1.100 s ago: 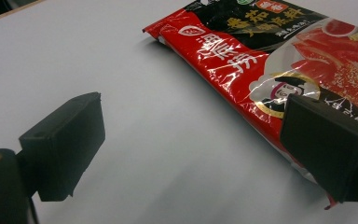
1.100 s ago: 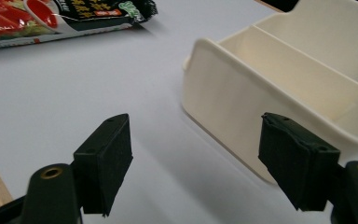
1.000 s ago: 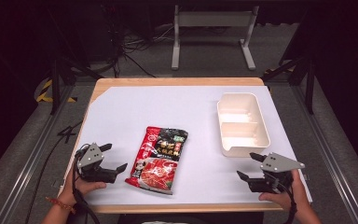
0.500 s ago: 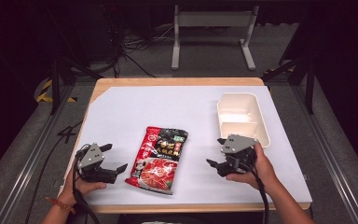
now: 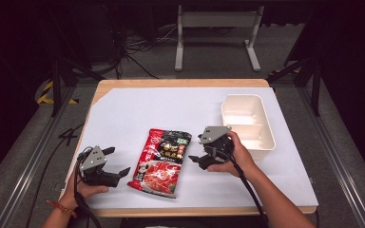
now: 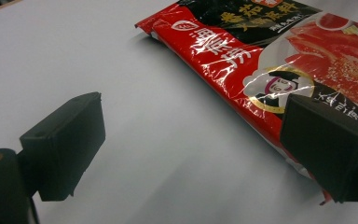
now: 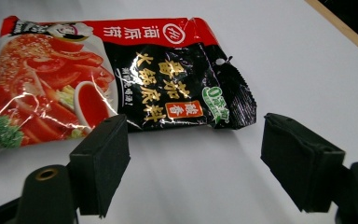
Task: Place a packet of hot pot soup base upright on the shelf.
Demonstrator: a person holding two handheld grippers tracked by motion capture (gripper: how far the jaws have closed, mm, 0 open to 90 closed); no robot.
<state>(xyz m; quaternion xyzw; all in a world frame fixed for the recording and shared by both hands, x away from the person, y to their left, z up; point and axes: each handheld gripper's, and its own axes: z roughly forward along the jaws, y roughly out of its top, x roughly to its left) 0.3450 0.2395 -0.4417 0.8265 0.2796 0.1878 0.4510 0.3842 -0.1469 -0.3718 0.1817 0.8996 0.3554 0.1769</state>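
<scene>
A red and black food packet (image 5: 164, 161) lies flat on the white table cover, near the front middle. My left gripper (image 5: 118, 161) rests on the table just left of the packet, open, nothing between its jaws. In the left gripper view the packet (image 6: 261, 56) lies ahead and to the right of the left gripper (image 6: 196, 154), and its near edge runs behind the right jaw. My right gripper (image 5: 196, 149) is just right of the packet, open and pointing at it. In the right gripper view the packet (image 7: 98, 79) lies just beyond the empty right gripper (image 7: 196, 161).
A white two-compartment tray (image 5: 241, 118) stands empty at the right, close behind my right hand. The white cover (image 5: 138, 109) is bare at the back and left. The wooden table edge (image 5: 180, 82) frames it, with dark floor and a metal stand beyond.
My right hand has moved left from the table's front right corner to just beside the packet. The left gripper and the packet have stayed where they were.
</scene>
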